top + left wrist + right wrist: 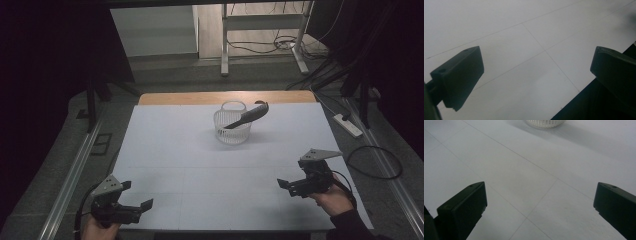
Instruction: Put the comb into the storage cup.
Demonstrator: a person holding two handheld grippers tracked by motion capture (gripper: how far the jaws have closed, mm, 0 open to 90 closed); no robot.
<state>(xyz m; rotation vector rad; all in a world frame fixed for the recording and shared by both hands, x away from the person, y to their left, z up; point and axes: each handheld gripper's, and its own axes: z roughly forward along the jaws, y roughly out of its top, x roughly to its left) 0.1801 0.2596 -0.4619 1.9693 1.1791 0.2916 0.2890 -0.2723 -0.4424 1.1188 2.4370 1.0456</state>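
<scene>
Resting at bench near corners | left gripper (136, 196), right gripper (286, 188) both released, empty | tool (246, 116) sits in basket (232, 129) near far edge | next: likely reach forward

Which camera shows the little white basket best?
The high view: the whole white basket stands mid-table with a dark tool leaning out of it. The right gripper view catches just its bottom edge at the top. The left gripper view looks at bare table.

The room is dim: a white table top (175, 165) with a wooden far edge stands on grey floor (165, 75), with a metal desk frame (262, 35), loose cables (260, 47) and a power strip (347, 125) beyond and beside it.
</scene>
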